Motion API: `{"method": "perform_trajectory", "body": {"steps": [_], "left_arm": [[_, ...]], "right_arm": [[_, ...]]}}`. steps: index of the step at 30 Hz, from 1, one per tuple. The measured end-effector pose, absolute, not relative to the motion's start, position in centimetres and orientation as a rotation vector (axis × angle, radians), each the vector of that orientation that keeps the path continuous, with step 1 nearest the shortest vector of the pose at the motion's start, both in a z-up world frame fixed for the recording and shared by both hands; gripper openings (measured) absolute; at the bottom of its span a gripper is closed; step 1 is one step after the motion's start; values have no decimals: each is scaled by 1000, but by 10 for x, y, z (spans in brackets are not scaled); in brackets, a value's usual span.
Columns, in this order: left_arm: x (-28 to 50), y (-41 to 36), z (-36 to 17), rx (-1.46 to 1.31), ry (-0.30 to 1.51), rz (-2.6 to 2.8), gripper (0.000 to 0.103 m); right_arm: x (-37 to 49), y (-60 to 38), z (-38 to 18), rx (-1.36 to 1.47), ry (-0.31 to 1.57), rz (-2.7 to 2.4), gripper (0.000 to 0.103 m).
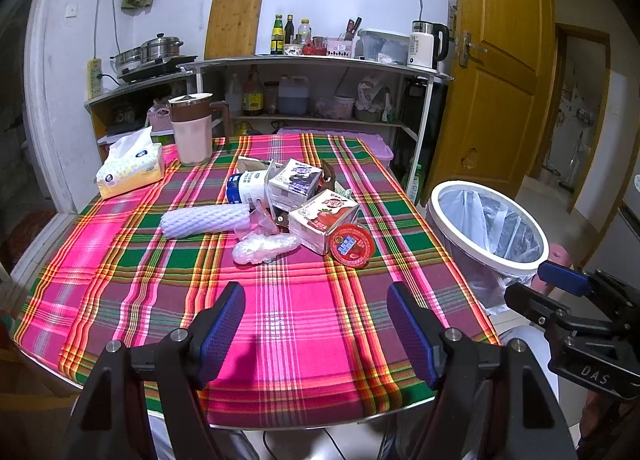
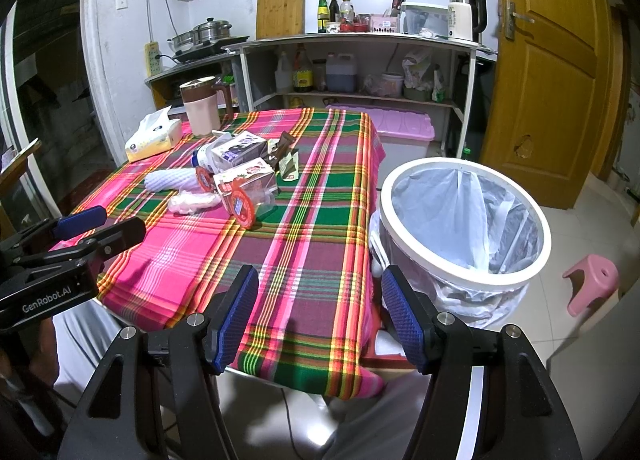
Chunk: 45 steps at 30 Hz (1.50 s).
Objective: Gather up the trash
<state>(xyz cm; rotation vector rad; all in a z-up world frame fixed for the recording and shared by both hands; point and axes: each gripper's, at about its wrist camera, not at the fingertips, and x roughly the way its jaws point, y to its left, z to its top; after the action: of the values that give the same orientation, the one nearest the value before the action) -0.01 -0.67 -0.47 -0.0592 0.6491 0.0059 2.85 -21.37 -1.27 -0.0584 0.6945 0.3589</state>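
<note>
The left tool point(image 1: 316, 324) hangs over the near edge of the table point(image 1: 120, 300), its blue pads spread wide with nothing between them. The right tool point(image 2: 320, 312) is equally wide open and empty, over the table's near right corner.

The trash sits heaped at the table's centre, at 12 o'clock from the left tool: a white foam net sleeve point(image 1: 204, 222), a crumpled clear plastic bag point(image 1: 264, 248), a strawberry carton point(image 1: 322, 220) with a red round lid point(image 1: 351, 246) leaning against its near side, a grey carton point(image 1: 294, 184) behind it, and a white bottle with a blue cap point(image 1: 246, 188) at the pile's 10 o'clock.

Beyond the heap, at 11 o'clock, stand a tissue pack point(image 1: 130, 170) and a lidded jug point(image 1: 191, 128); neither blocks the near approach, which is bare plaid cloth. The lined white bin point(image 2: 464, 224) stands on the floor just beside the table's right edge, at 1 o'clock from the right tool, with a pink stool point(image 2: 592, 280) beyond it.
</note>
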Motion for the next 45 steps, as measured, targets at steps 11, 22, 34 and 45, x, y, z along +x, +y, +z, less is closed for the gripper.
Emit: {"method": "perform_trajectory", "body": {"steps": [11,22,34,45], "left_arm": [[0,-8,-6,-60,651,5,73],[0,-21,-13,-59,657,-1,73],[30,10,-31,-119,701,8,73],[70,49,-49,-157,751,0,73]], "right_arm": [[29,-214,-14,-59,696,358,65],[32,-213,-15,-58,700,360,65],[59,-192,-39,-60,732,435,65],[112,-148,-51,-102,775,545,65]]}}
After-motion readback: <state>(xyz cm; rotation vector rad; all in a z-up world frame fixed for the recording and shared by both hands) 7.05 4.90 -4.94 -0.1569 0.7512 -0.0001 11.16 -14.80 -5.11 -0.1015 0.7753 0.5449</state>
